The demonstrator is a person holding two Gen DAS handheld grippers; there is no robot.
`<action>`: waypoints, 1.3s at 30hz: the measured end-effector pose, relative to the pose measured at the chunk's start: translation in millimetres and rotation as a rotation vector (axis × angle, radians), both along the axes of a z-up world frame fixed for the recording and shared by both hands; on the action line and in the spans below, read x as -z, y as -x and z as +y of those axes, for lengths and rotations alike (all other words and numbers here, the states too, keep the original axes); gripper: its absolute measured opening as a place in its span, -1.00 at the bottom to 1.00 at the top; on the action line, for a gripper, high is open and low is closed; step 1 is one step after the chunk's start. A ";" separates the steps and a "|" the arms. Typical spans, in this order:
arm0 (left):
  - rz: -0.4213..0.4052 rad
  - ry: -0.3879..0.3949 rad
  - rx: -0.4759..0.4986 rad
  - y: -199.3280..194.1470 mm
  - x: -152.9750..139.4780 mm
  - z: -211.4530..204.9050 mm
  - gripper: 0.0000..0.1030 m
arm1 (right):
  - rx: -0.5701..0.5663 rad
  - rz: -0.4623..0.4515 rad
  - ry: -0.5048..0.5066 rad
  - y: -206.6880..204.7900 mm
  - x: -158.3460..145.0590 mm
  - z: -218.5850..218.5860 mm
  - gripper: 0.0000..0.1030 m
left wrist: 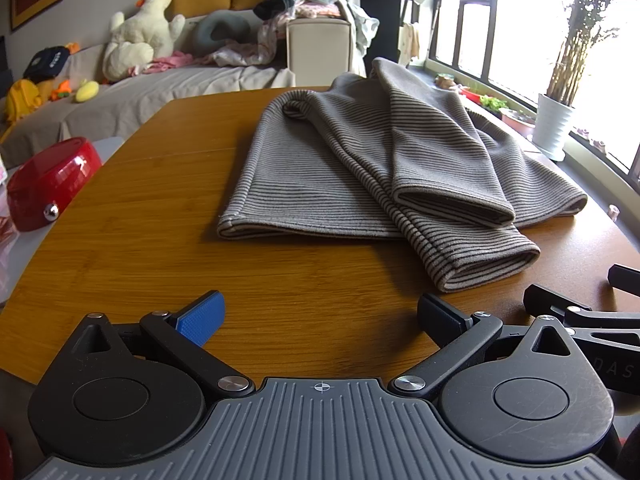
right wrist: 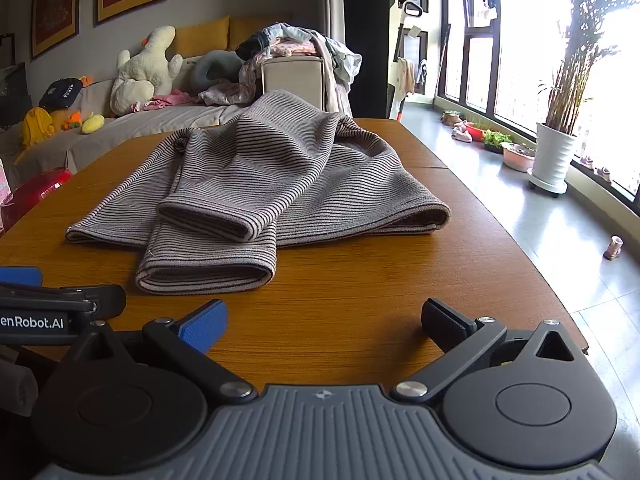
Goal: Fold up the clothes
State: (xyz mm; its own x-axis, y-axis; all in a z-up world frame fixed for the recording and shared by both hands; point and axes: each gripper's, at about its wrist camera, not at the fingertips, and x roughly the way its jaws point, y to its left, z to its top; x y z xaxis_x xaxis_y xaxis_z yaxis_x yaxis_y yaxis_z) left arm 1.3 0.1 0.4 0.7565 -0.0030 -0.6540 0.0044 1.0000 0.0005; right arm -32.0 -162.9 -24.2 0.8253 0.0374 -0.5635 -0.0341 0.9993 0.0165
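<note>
One striped garment (left wrist: 360, 160) lies on the wooden table (left wrist: 160, 200), partly folded, with two sleeves crossed over its front, cuffs toward the near edge. One red container (left wrist: 48, 184) sits beside the table's left edge. Two grippers are present. The left gripper (left wrist: 320, 316) hovers low over the near table edge, fingers spread wide, holding nothing. The right gripper (right wrist: 324, 316) sits level just beside it, likewise spread wide and empty. Both stand short of the garment, apart from it.
</note>
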 end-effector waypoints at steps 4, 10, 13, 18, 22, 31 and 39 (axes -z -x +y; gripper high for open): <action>0.000 0.000 0.000 0.0 0.1 0.0 1.00 | 0.000 0.000 0.000 0.2 0.0 0.0 1.00; 0.000 0.000 0.000 0.0 0.1 0.1 1.00 | 0.001 0.000 0.002 0.0 0.1 0.0 1.00; 0.000 0.000 0.000 0.2 0.0 0.5 1.00 | 0.001 -0.001 0.002 0.2 0.5 -0.1 1.00; 0.000 0.001 0.000 0.2 -0.1 0.5 1.00 | 0.002 0.001 0.003 0.1 0.6 0.3 1.00; 0.001 0.001 0.001 0.7 -0.5 1.5 1.00 | 0.002 0.003 0.004 -0.2 0.8 0.6 1.00; 0.009 -0.003 0.014 -1.2 -1.5 2.6 1.00 | -0.031 0.062 -0.026 -6.4 -6.3 -4.8 1.00; -0.043 0.281 0.209 -55.2 -50.4 38.9 1.00 | -0.078 -0.033 -0.260 -63.5 -44.9 -48.6 1.00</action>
State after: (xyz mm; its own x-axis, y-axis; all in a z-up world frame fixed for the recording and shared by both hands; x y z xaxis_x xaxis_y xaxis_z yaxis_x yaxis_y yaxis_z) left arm 56.5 38.9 50.8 0.7472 -0.3360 -0.5733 0.2150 0.9386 -0.2699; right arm 31.5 -211.5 20.7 0.8319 0.2414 -0.4997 -0.1155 0.9560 0.2696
